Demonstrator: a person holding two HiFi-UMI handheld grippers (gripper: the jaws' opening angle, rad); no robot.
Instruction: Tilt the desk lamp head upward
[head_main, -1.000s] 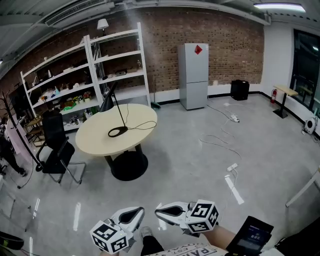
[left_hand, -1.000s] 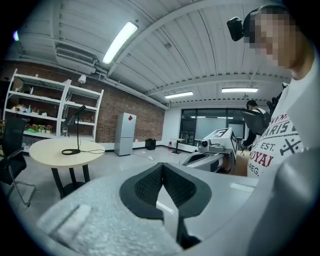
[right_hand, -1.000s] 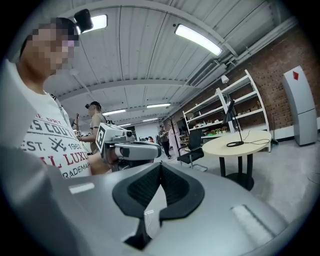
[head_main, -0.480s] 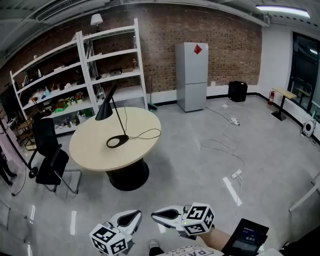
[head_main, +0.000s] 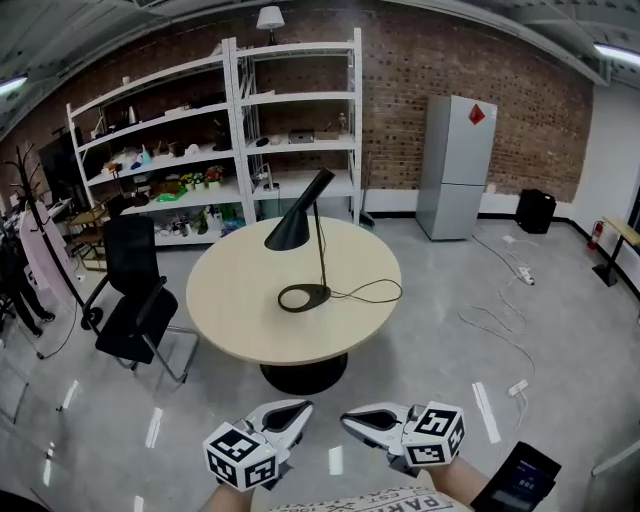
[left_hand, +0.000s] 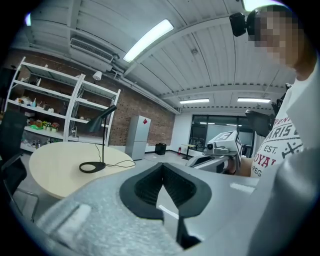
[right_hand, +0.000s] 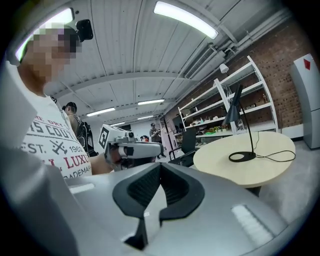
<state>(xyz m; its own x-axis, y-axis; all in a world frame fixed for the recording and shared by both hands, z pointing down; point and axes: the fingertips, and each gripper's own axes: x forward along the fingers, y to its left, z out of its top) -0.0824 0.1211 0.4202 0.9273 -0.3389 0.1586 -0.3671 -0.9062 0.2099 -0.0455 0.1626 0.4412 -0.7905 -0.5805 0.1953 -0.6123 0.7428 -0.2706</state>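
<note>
A black desk lamp (head_main: 312, 240) stands near the middle of a round beige table (head_main: 230, 300). Its cone head (head_main: 290, 228) points down to the left, its ring base (head_main: 304, 297) rests on the tabletop, and a black cord (head_main: 370, 293) trails to the right. The lamp also shows small in the left gripper view (left_hand: 98, 145) and in the right gripper view (right_hand: 240, 130). Both grippers hang low at the bottom of the head view, far from the table: the left gripper (head_main: 297, 412) and the right gripper (head_main: 352, 418), tips toward each other. Each has its jaws together with nothing between them.
A black office chair (head_main: 135, 300) stands left of the table. White shelving (head_main: 230, 130) lines the brick back wall, with a grey fridge (head_main: 455, 165) to its right. Cables (head_main: 505, 320) lie on the grey floor at right. A coat stand (head_main: 30, 230) stands at far left.
The view has swung left and moved closer, so the table and lamp now sit larger and nearer the centre. Both grippers stay low and shut.
</note>
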